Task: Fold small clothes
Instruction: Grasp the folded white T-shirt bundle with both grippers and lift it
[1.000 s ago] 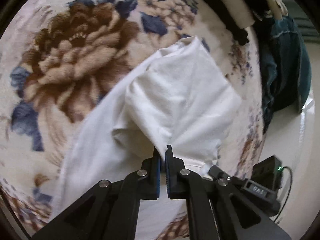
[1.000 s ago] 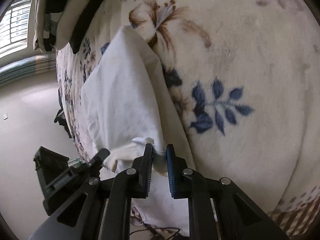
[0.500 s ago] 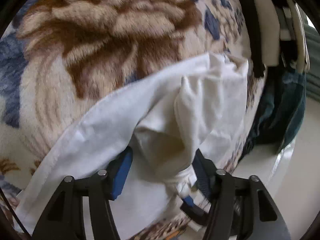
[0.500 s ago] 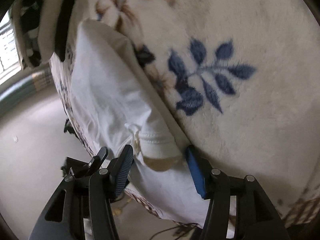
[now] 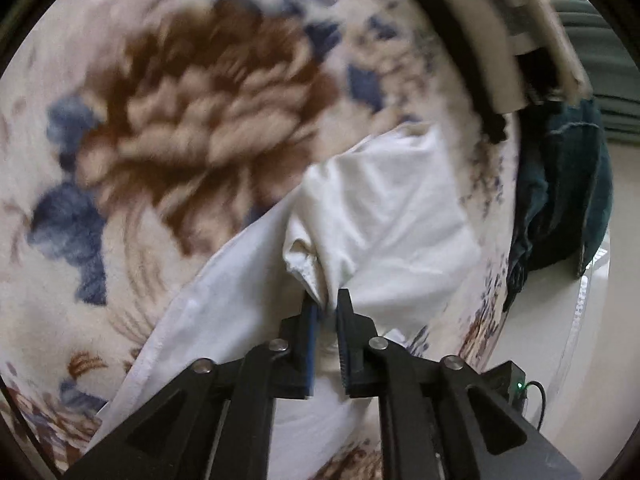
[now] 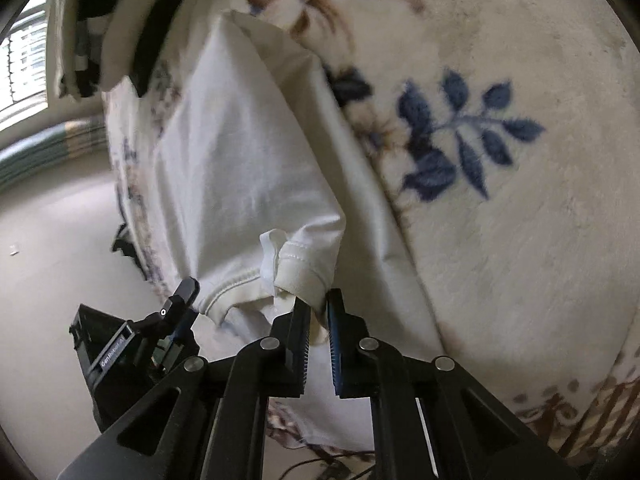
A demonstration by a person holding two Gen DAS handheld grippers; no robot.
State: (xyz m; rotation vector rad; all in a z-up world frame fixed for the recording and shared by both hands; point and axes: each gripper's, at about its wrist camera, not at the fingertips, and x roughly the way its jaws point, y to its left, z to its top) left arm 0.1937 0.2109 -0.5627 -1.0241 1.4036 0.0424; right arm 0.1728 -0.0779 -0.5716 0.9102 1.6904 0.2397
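A white shirt [image 5: 384, 216] lies partly folded on a floral fleece blanket [image 5: 192, 112]. In the left wrist view my left gripper [image 5: 327, 300] has its jaws closing, and a gathered fold of the shirt's hem is pinched between the blue pads. The right wrist view shows the same white shirt [image 6: 240, 152] with its folded sleeve cuff [image 6: 304, 264]. My right gripper [image 6: 318, 300] is closing too, its pads pressing on the lower edge of that cuff. The left gripper's body [image 6: 132, 344] shows at the lower left of the right wrist view.
Dark teal clothes [image 5: 560, 208] hang off the blanket's right edge. Black and cream striped garments [image 5: 504, 40] are piled at the far end. Pale floor [image 6: 52, 264] lies beside the bed, with a window [image 6: 24, 56] beyond.
Both grippers were shut on the shirt, opened wide around fresh folds half a second ago, and have now closed again on the hem fold and the sleeve cuff.
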